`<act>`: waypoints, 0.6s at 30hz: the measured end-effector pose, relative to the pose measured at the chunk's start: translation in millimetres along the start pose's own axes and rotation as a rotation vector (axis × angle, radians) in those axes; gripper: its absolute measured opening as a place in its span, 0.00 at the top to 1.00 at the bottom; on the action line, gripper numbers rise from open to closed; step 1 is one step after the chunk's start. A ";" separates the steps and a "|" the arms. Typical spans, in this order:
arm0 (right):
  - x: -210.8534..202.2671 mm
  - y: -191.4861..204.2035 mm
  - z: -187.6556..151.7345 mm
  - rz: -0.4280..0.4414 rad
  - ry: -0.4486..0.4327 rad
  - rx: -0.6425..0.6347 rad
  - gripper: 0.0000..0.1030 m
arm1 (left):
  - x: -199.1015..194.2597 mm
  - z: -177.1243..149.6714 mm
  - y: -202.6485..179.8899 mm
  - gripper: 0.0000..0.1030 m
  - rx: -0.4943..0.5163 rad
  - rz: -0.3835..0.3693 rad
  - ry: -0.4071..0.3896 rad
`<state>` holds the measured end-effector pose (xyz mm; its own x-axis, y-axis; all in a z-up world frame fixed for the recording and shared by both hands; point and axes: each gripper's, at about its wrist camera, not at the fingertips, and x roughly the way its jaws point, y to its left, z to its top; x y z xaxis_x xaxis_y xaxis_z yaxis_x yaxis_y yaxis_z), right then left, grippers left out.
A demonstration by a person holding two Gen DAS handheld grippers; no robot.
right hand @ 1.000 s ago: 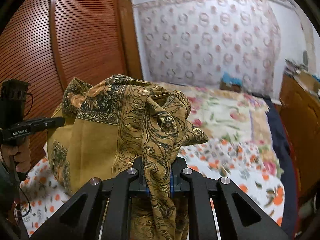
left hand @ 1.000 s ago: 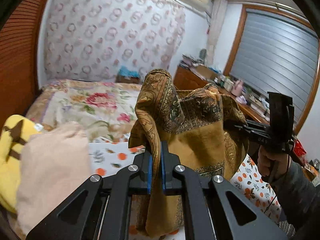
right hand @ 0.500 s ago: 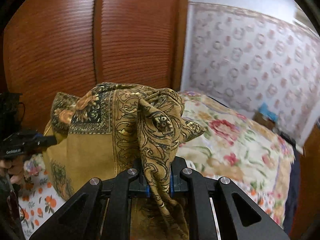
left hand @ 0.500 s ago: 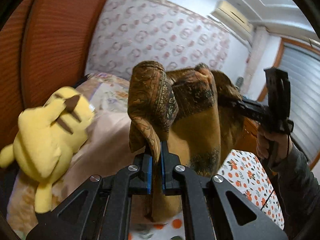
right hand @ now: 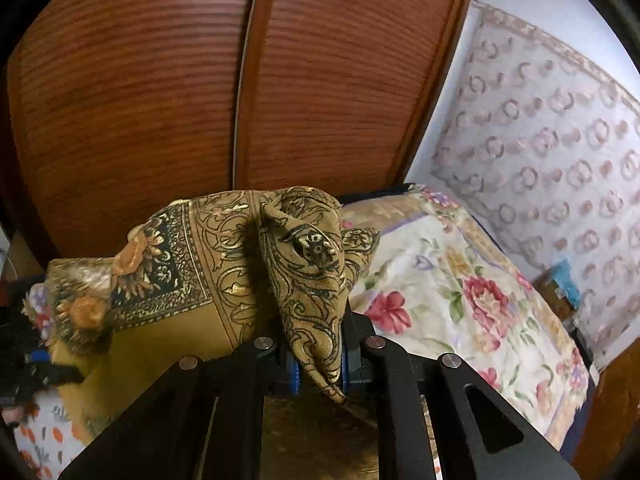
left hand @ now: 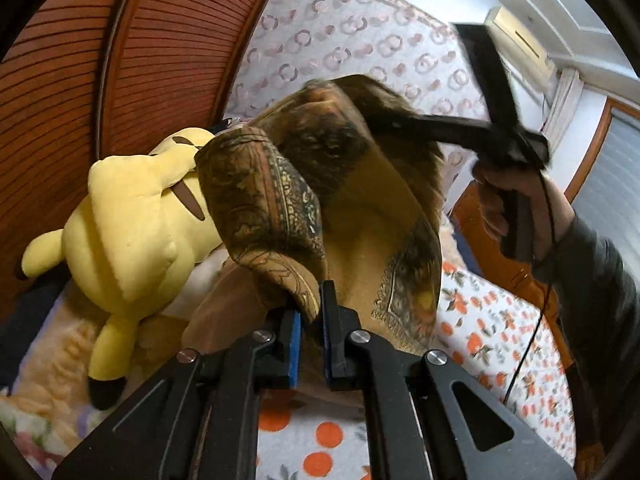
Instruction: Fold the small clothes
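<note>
A mustard and brown patterned cloth (left hand: 352, 208) hangs in the air between my two grippers. My left gripper (left hand: 310, 320) is shut on one bunched edge of it. My right gripper (right hand: 320, 360) is shut on another bunched edge of the cloth (right hand: 224, 260). The right gripper also shows in the left wrist view (left hand: 384, 118), blurred, held by a hand (left hand: 516, 208) at the upper right. The cloth sags between the two grips above the bed.
A yellow plush toy (left hand: 132, 232) lies at the left on a beige pillow (left hand: 212, 312). An orange-print sheet (left hand: 500, 340) covers the near bed. A floral quilt (right hand: 460, 288) lies at the right. A wooden wardrobe (right hand: 200, 100) stands close behind.
Both grippers have swung left toward the wardrobe with the cloth held between them. The plush toy has come into the left view. The right gripper has risen and tilted.
</note>
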<state>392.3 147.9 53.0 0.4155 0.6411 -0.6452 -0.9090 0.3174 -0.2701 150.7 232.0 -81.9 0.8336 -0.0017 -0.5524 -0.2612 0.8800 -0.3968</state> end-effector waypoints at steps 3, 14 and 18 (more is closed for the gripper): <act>10.9 -16.5 -1.5 0.009 -0.002 0.079 0.67 | -1.0 -5.7 -2.9 0.91 0.036 0.018 0.004; -8.8 -30.7 -33.7 -0.043 -0.042 0.214 0.35 | -6.8 -1.6 -4.2 0.55 0.055 0.034 0.020; -6.6 -15.0 -55.1 0.054 -0.022 0.228 0.35 | -12.9 -0.5 -8.6 0.19 0.079 0.046 0.009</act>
<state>401.4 100.5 21.9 0.3693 0.6756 -0.6381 -0.9003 0.4303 -0.0654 142.0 224.2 -71.8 0.8172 0.0356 -0.5753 -0.2594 0.9140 -0.3119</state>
